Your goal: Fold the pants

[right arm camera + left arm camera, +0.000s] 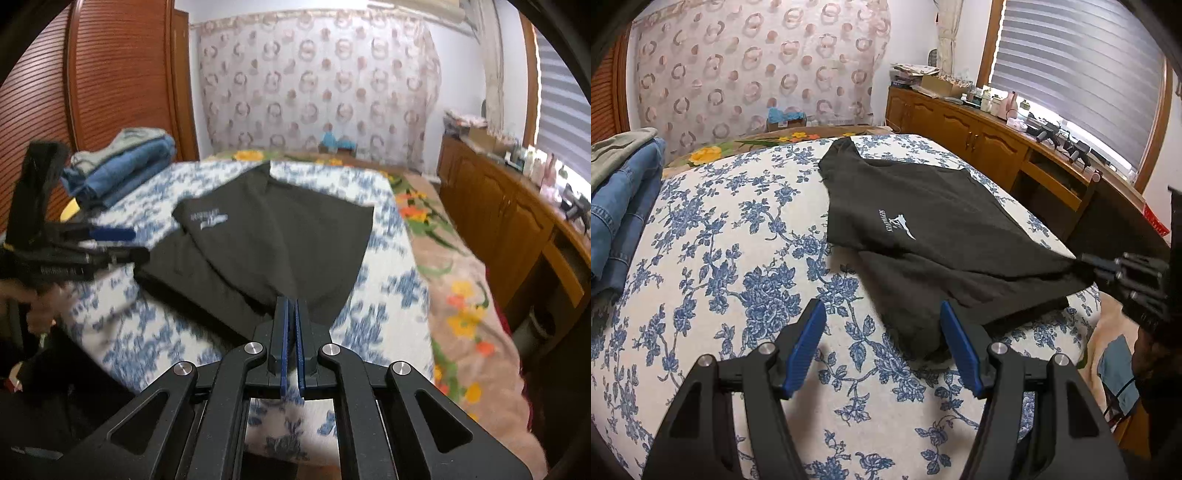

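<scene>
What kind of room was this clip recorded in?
Most likely a home bedroom. A bed under a blue floral cover fills the middle, folded jeans sit stacked on it, a wooden sideboard cluttered with bottles runs under a blinded window.

A: Left wrist view: low over the bed [713,229], facing the curtained wall, near side.

B: Right wrist view: same direction, from the window side (blurred). Both share the black pants [923,221] [273,236].
</scene>
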The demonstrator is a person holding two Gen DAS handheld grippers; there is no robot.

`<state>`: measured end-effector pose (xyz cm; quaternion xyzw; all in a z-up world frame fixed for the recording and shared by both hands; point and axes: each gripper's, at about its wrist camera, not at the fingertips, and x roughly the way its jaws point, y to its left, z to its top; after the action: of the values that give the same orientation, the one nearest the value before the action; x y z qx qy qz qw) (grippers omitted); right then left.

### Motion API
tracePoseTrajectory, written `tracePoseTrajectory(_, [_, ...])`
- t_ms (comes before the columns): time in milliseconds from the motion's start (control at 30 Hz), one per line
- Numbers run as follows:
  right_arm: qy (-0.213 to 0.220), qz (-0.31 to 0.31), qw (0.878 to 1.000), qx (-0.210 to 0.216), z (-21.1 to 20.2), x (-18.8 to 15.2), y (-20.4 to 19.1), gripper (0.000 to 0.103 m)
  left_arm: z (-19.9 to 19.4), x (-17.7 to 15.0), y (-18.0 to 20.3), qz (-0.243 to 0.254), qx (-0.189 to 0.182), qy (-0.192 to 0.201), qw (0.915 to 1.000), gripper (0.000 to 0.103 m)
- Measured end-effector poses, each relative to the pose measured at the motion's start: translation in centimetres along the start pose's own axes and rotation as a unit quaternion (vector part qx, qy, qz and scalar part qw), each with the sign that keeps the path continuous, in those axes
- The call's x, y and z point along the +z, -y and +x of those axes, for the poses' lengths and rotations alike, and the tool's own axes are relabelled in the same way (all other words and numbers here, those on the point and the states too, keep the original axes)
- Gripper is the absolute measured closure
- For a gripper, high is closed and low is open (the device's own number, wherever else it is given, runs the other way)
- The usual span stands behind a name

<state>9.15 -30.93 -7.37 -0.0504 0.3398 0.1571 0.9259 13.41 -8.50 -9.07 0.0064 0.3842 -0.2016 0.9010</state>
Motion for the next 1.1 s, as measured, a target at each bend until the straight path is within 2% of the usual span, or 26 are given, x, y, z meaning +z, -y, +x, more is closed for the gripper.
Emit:
tracePoseTrajectory(233, [-0.028, 0.020, 0.999, 0.006, 1.2, -1.6, 0.7, 0.102, 0.5, -0.3, 0.1, 0.002, 0.001, -0.006, 1.0000, 0.039])
tracePoseTrajectory(467, [-0.022, 0.039, 0.999, 0.005, 0.9, -1.3, 1.5, 0.101, 1.5, -1.1, 0.1, 0.009, 0.012, -0.028, 0.9995, 0.039])
tracePoseTrajectory(700, [-0.007, 0.044, 0.999, -0.003, -0.1, -0.6, 2.0, 0.084, 1.4, -1.3, -0.3, 0.001, 0.008, -0.027, 0.9996, 0.039])
tracePoseTrajectory(900, [-0.002, 0.030, 1.000, -0.002, 0.2, 0.9, 1.5, 0.075, 1.0, -1.5, -0.6, -0.001, 0.008, -0.025, 0.9997, 0.039])
tracePoseTrajectory(1100, [0.008, 0.000, 1.000, 0.017, 1.5, 2.9, 0.0, 0.071, 0.0, -1.2, -1.8, -0.010, 0.009, -0.011, 0.9999, 0.039])
